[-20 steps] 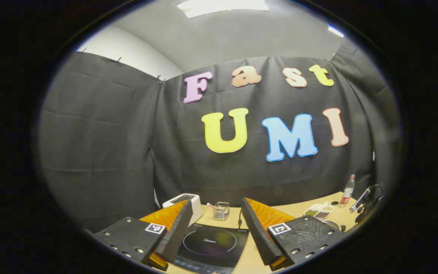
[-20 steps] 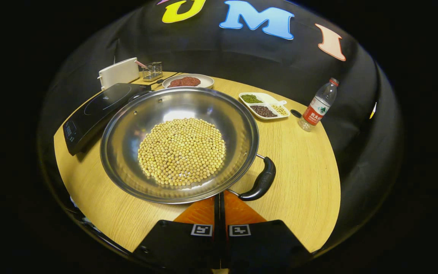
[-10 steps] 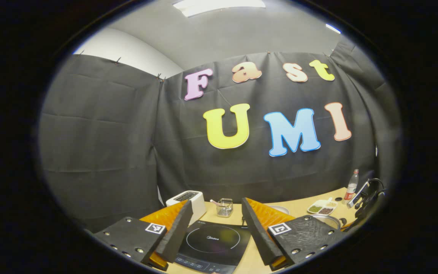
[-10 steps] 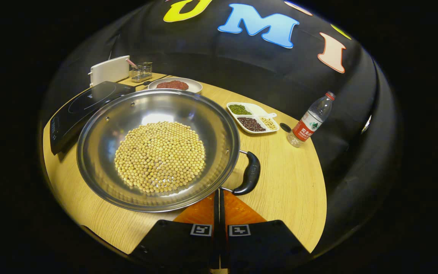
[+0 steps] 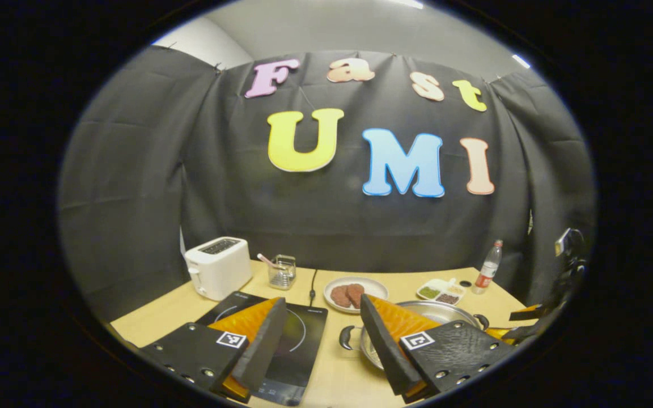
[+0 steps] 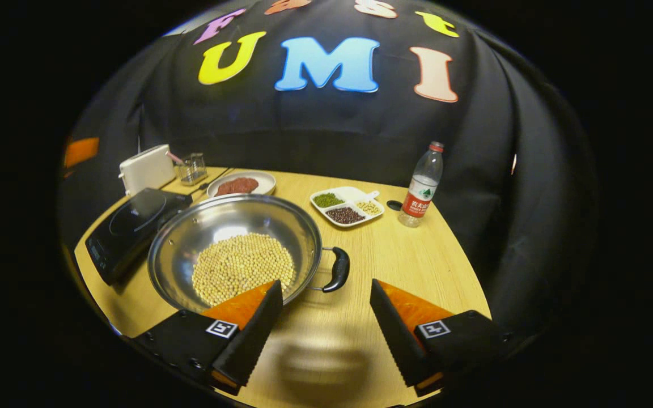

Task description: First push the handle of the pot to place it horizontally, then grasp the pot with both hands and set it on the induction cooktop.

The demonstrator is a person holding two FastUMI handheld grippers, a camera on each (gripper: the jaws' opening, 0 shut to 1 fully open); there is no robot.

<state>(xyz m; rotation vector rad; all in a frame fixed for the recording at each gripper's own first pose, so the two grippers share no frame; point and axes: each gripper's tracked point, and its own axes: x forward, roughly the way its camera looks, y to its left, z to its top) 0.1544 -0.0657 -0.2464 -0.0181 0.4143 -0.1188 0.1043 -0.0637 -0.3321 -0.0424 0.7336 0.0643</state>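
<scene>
A wide steel pot (image 6: 236,226) full of soybeans (image 6: 244,266) sits on the wooden table, just right of the black induction cooktop (image 6: 134,221). Its black right handle (image 6: 339,269) points toward the table's right side. My right gripper (image 6: 325,285) is open and hovers near this handle, its left finger over the pot's near rim, touching nothing. In the left gripper view, my left gripper (image 5: 322,302) is open above the cooktop (image 5: 304,340). The pot (image 5: 440,310) and its left handle (image 5: 346,337) lie behind its right finger.
At the back of the table stand a white toaster (image 6: 145,169), a wire holder (image 6: 192,168), a plate of red meat (image 6: 241,184), a divided dish of beans (image 6: 346,204) and a water bottle (image 6: 423,184). Bare wood lies right of the pot.
My right gripper has opened and drawn back from the pot, whose handle has swung toward the right. The left gripper view has tipped down, bringing more of the table and the pot into sight.
</scene>
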